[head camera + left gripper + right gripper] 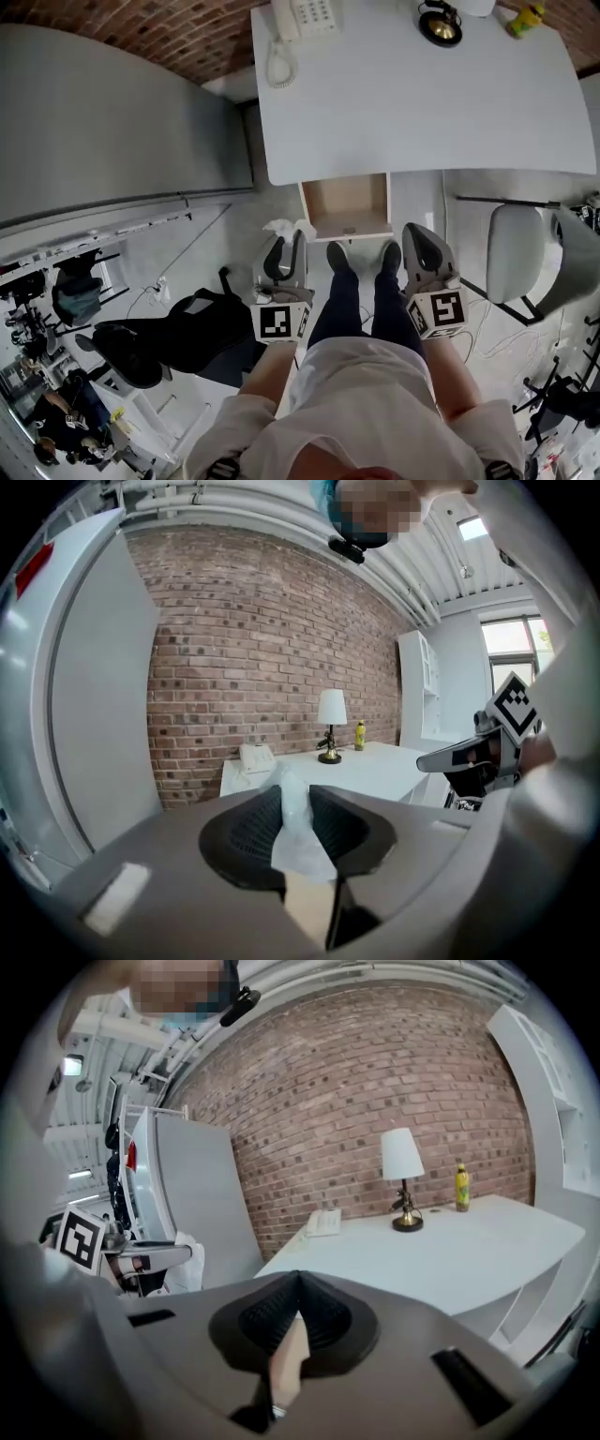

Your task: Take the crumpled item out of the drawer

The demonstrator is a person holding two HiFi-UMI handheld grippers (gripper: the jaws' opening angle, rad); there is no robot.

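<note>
Crumpled white tissue (298, 832) is out of the drawer (349, 202), off its front left corner on the person's side. It is clamped in the left gripper (295, 803), pads pressing both sides. Its long axis runs along the jaws, and its loose end pokes past the tips toward the drawer. The right gripper (298, 1283), off the drawer's front right corner, has its jaws together on nothing. Each cube carries a black-and-white square marker. Bottle (461, 1188) label is too small to read.
</note>
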